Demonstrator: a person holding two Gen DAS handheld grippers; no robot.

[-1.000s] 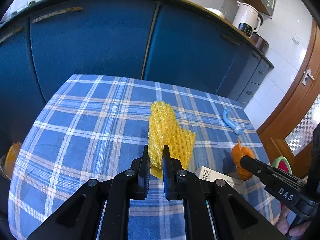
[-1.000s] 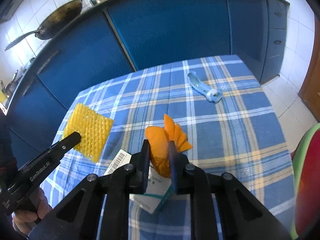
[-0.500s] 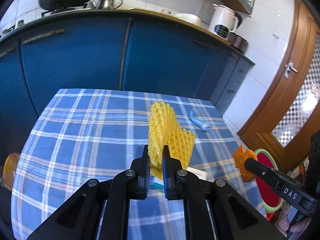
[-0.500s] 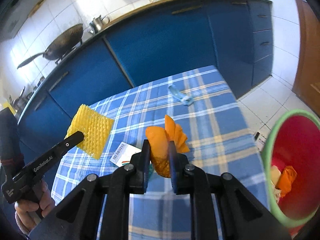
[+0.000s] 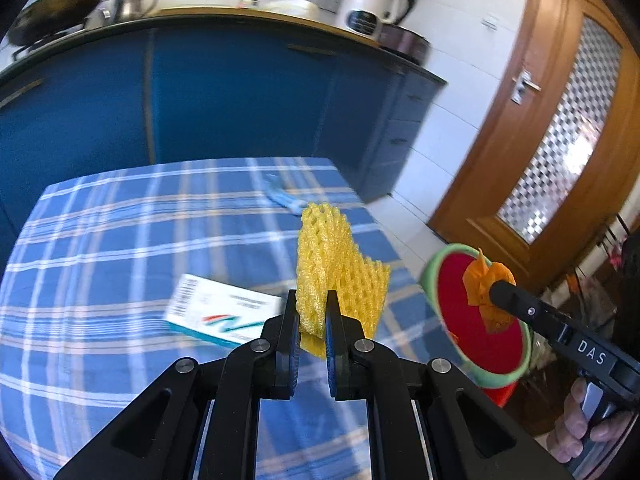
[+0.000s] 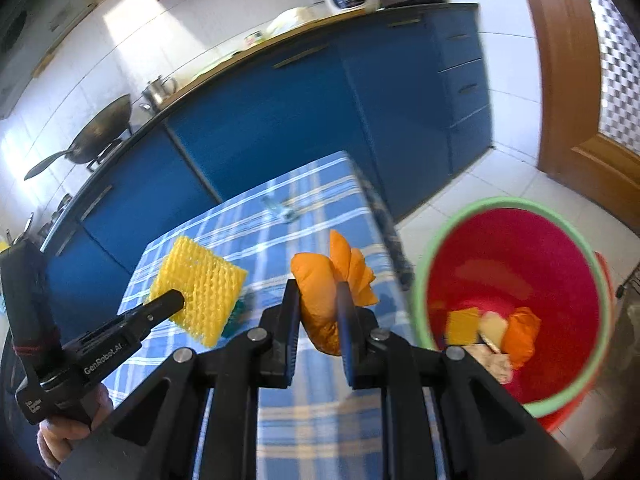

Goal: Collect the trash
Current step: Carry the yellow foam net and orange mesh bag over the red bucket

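My left gripper (image 5: 312, 312) is shut on a yellow foam fruit net (image 5: 338, 268) and holds it above the blue checked tablecloth (image 5: 100, 240). My right gripper (image 6: 318, 296) is shut on a crumpled orange wrapper (image 6: 328, 280) near the table's right edge. A red bin with a green rim (image 6: 516, 280) stands on the floor right of the table, with several scraps inside. In the left wrist view the right gripper (image 5: 494, 286) holds the wrapper (image 5: 482, 280) over the bin (image 5: 472, 328). The net also shows in the right wrist view (image 6: 200, 284), as does the left gripper (image 6: 176, 300).
A white and teal box (image 5: 220, 310) lies on the cloth near my left gripper. A light blue plastic piece (image 5: 286, 198) lies at the table's far side. Blue cabinets (image 5: 220, 96) stand behind, a wooden door (image 5: 560, 120) to the right.
Both grippers have swung to the right with their loads. The bin has come fully into view, and the orange wrapper is now close to its opening.
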